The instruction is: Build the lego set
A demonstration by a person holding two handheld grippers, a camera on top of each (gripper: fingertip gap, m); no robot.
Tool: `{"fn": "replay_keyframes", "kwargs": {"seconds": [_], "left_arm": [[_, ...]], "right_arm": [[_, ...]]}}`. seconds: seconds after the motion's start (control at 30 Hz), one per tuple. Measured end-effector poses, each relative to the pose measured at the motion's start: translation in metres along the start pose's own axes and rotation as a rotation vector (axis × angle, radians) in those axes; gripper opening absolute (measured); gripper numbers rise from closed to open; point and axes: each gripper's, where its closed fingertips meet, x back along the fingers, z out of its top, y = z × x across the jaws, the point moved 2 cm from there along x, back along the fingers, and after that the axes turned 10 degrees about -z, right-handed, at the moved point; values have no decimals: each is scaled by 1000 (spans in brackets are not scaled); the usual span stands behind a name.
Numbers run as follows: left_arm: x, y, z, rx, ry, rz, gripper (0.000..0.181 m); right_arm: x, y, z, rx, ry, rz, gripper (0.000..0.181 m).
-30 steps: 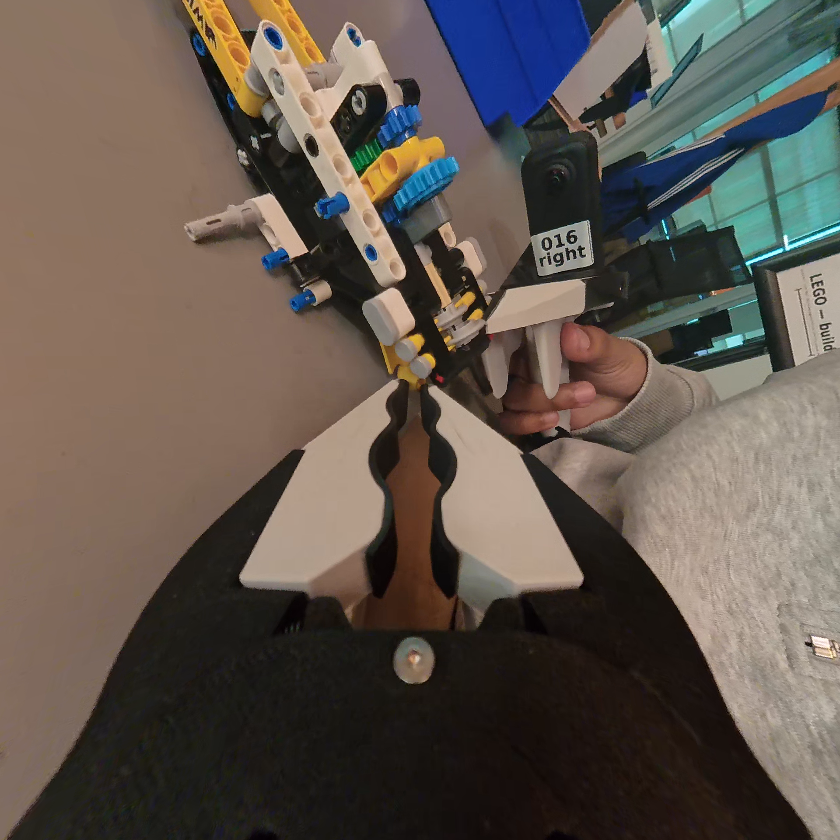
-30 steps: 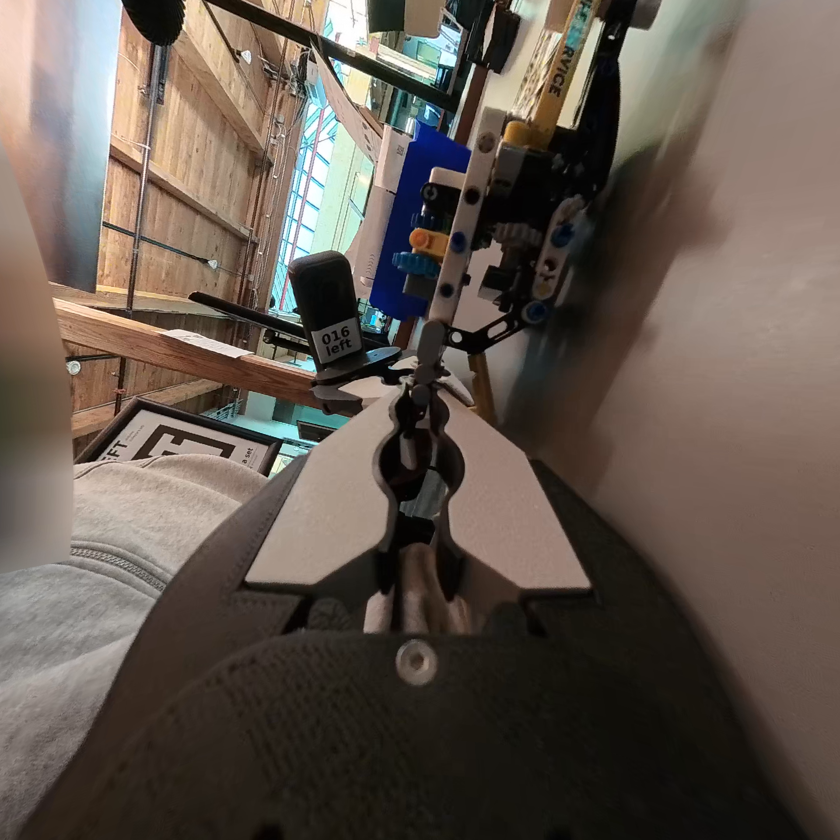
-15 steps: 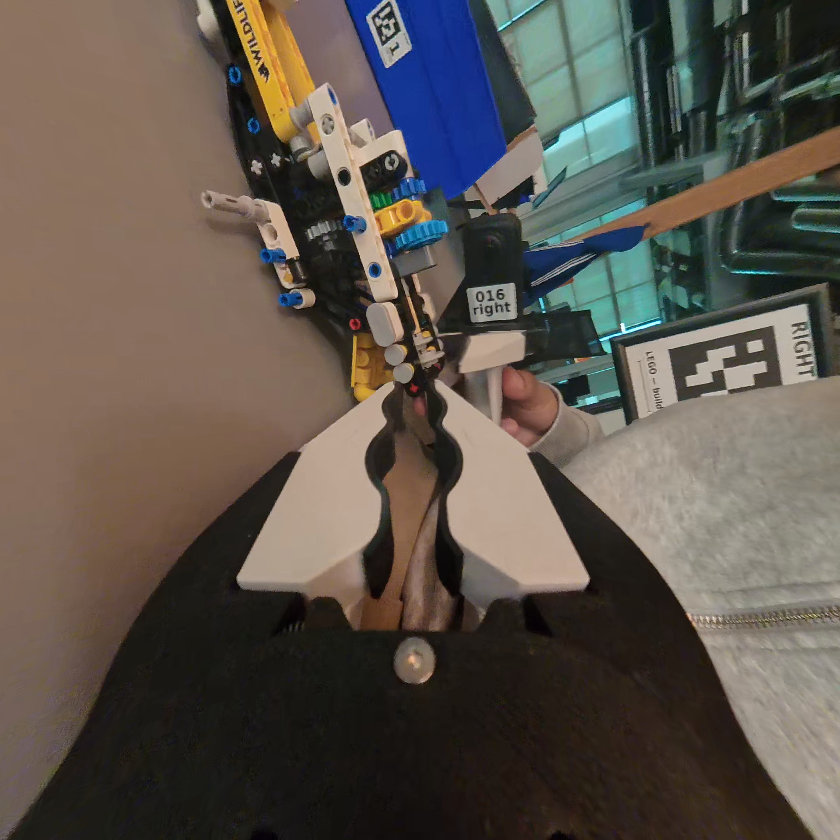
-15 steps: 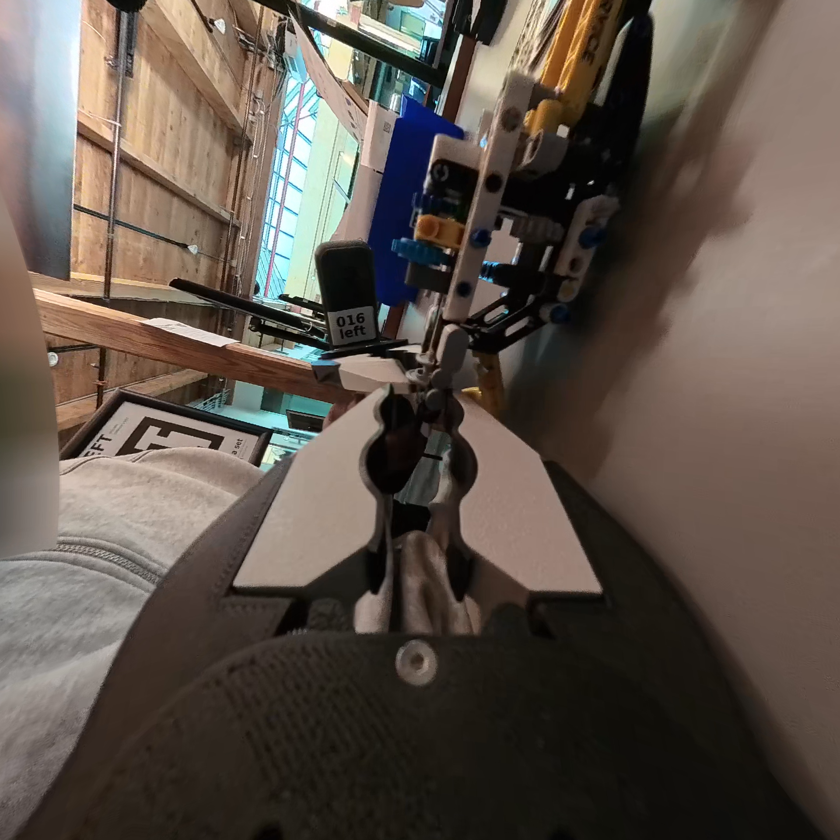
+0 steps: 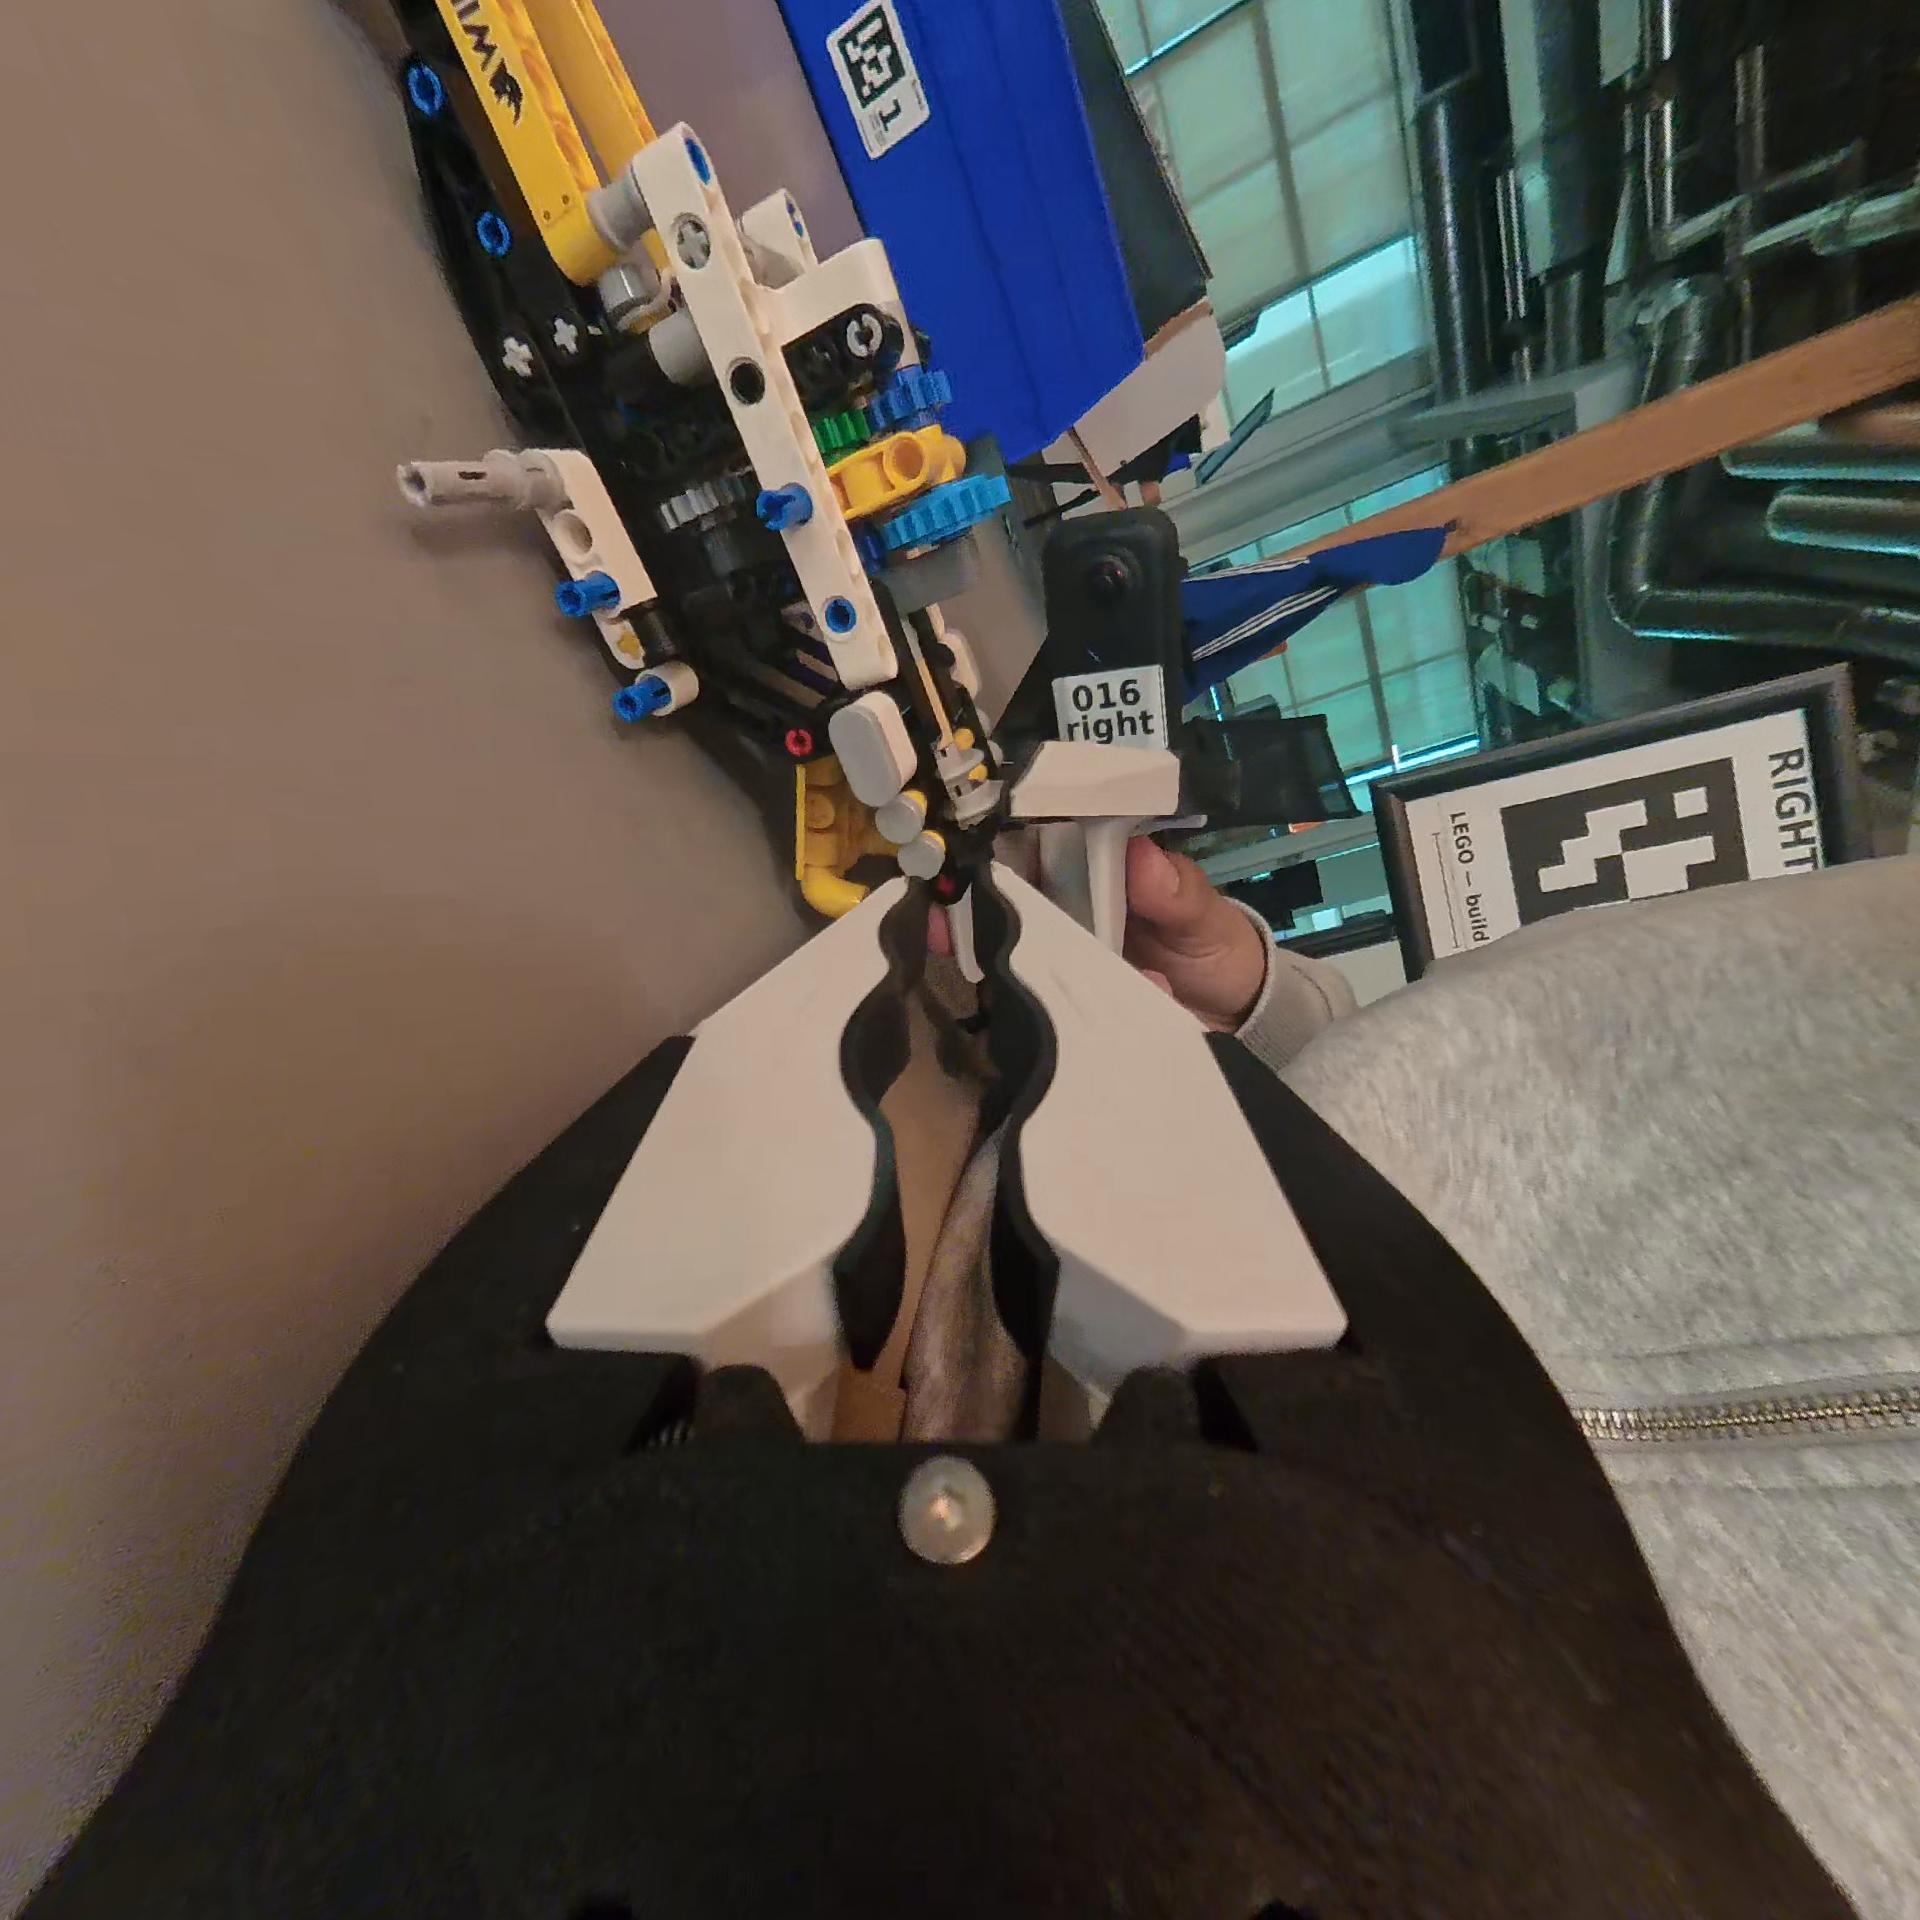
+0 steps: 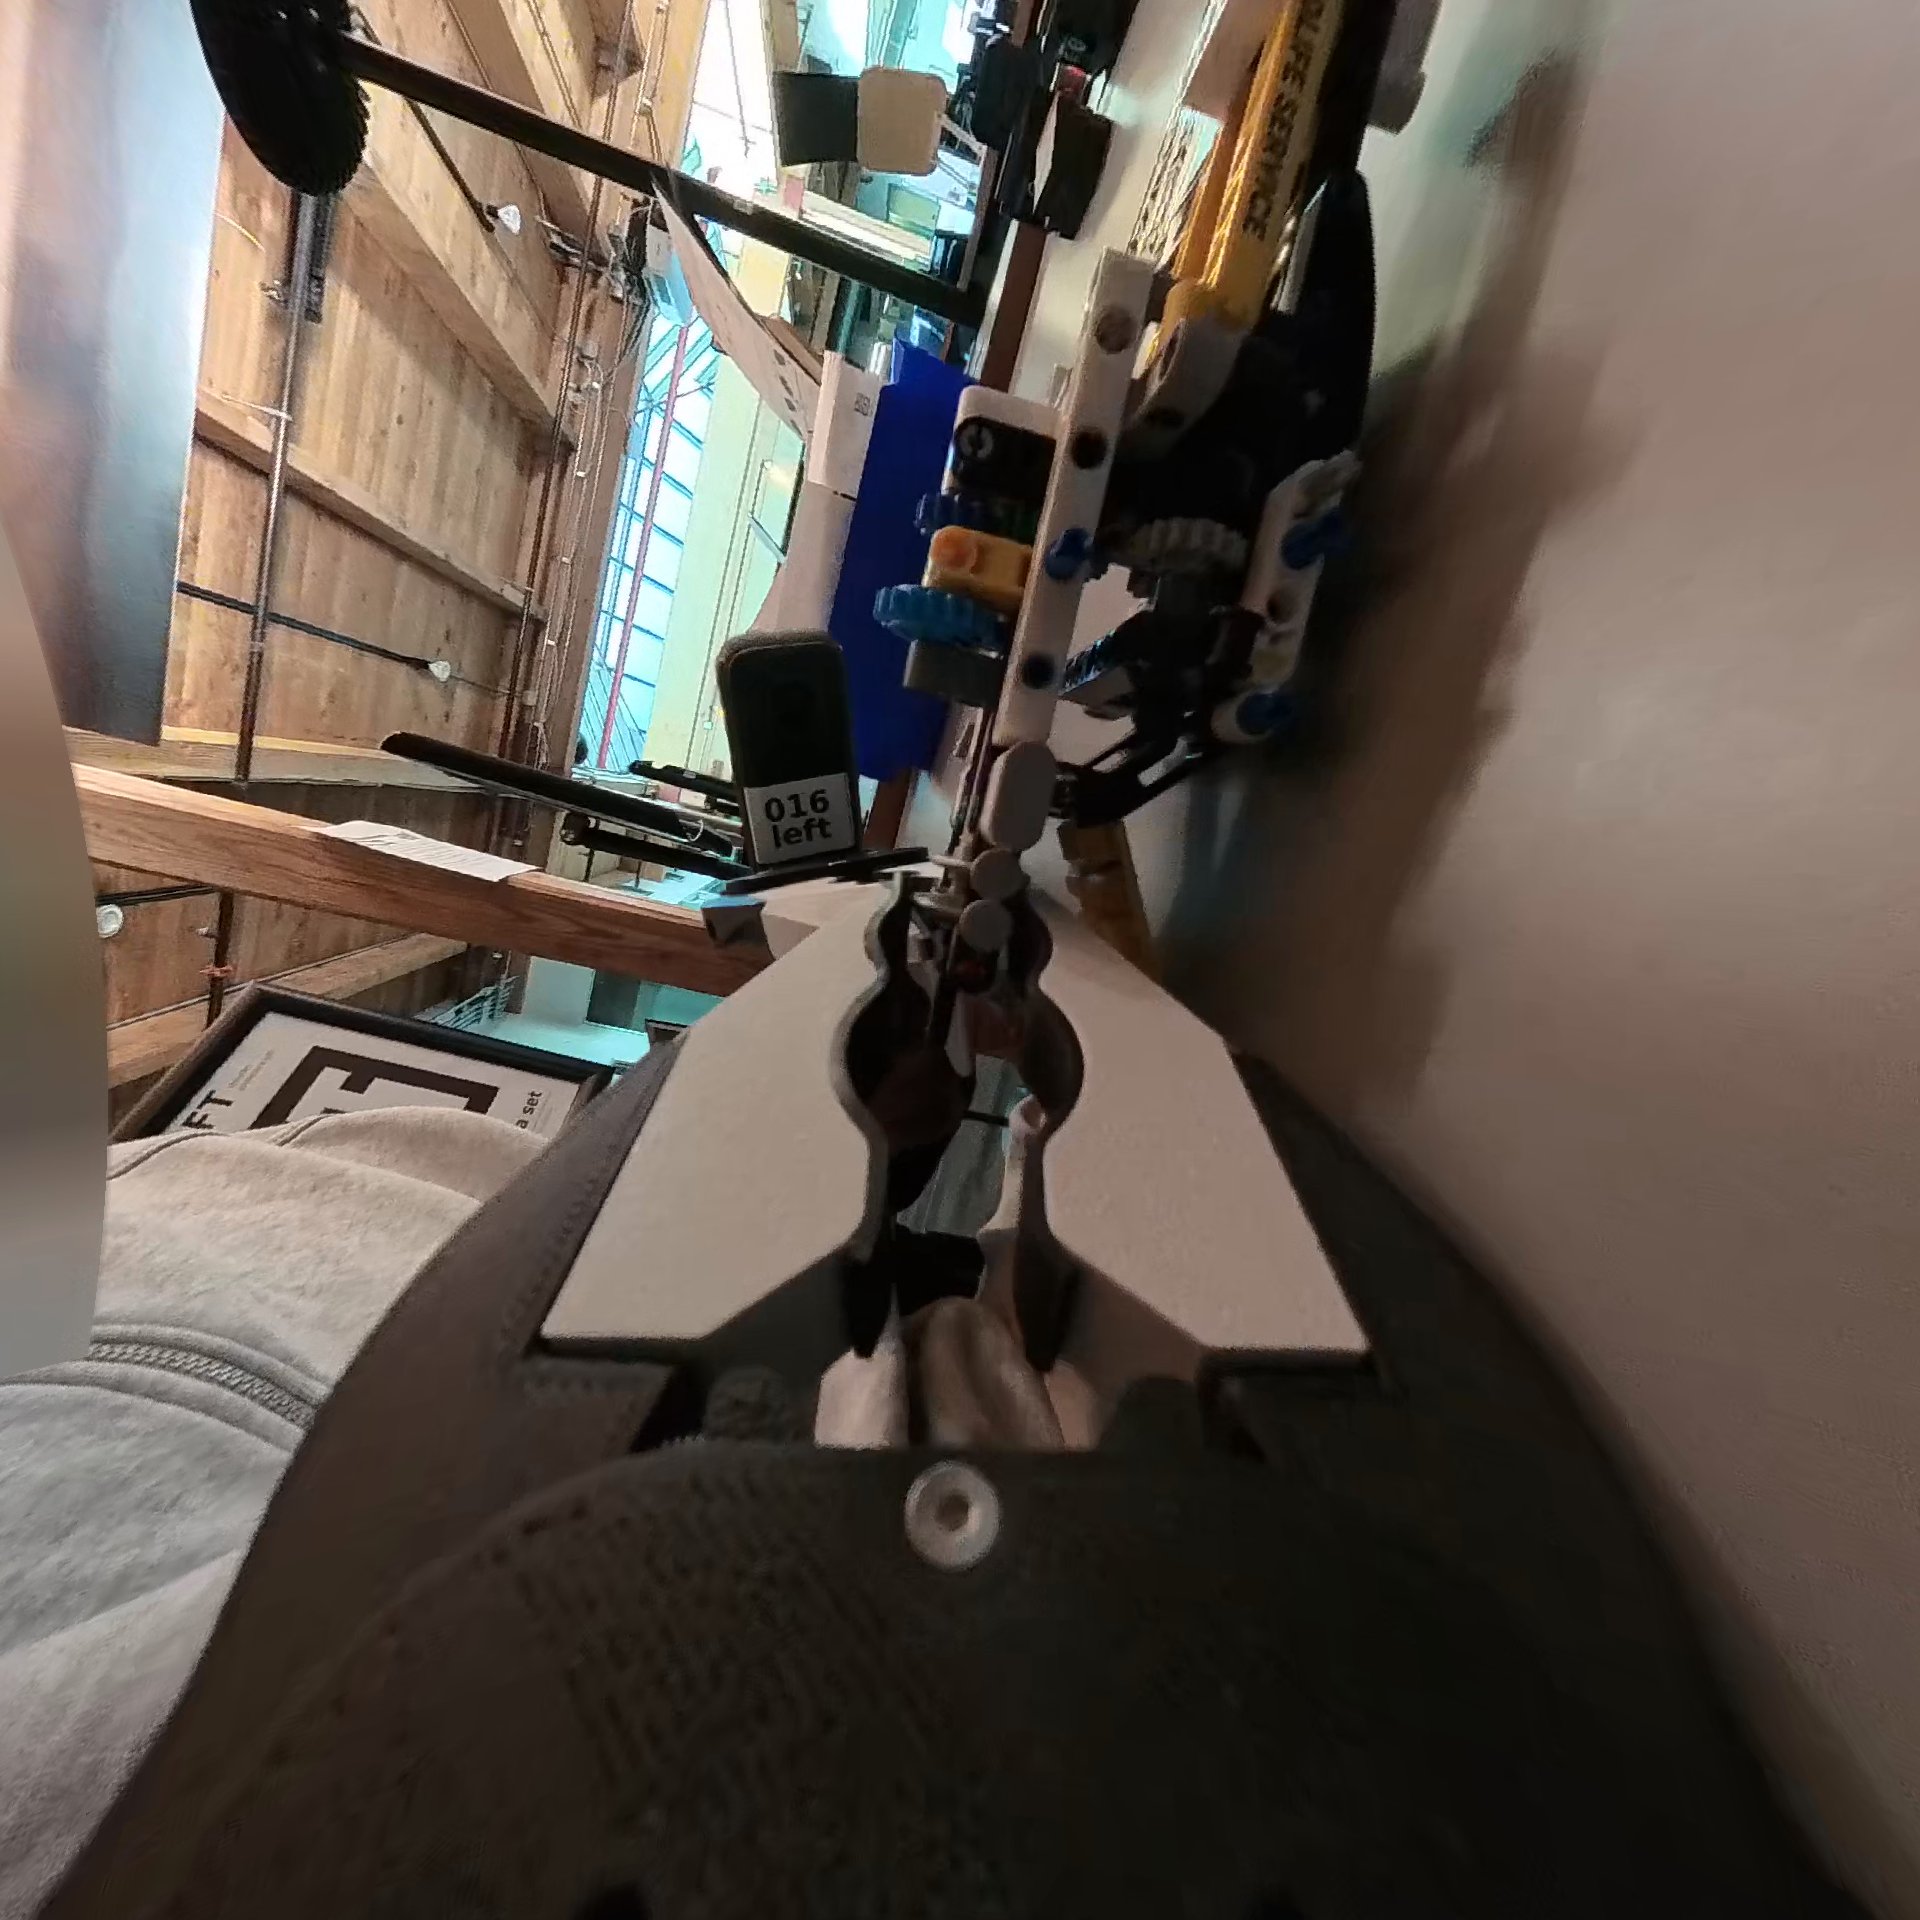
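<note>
The lego model (image 5: 769, 468) is a Technic build with a white beam, yellow boom, blue gears and black frame. It lies against the beige table (image 5: 208, 935). My left gripper (image 5: 951, 894) is shut on the model's near end, where small grey and red pins sit between the tips. The right gripper (image 5: 1091, 790) meets the same end from the right, with a hand (image 5: 1184, 925) on its handle. In the right wrist view my right gripper (image 6: 961, 904) is shut on the grey pins at the end of the model (image 6: 1070, 540). The left gripper (image 6: 790, 748) shows just left of it.
A blue box (image 5: 987, 208) stands behind the model. A framed marker sign (image 5: 1621, 821) stands at the right, and another shows in the right wrist view (image 6: 343, 1081). The person's grey sweater (image 5: 1558, 1195) fills the near side. A wooden rail (image 6: 364, 873) runs behind. Only a small space, under 4 cm, lies between the two pairs of fingers.
Both grippers keep their hold on the model's near end. The views have swung, and the model looks a little larger and nearer in both than before.
</note>
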Motion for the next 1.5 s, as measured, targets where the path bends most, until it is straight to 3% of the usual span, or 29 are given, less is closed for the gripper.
{"fn": "replay_keyframes", "kwargs": {"seconds": [0.67, 0.97, 1.23, 1.5], "left_arm": [[-3, 6, 4, 35, 54, -89, 6], [1, 5, 5, 96, 96, -104, 12], [3, 6, 9, 161, 142, -184, 5], [4, 5, 11, 144, 171, -176, 4]], "right_arm": [[4, -8, 4, -56, -39, 112, 15], [5, -6, 1, -2, -77, 98, 16], [7, -7, 0, 1, -79, 116, 15], [6, -7, 2, -13, -51, 106, 15]]}}
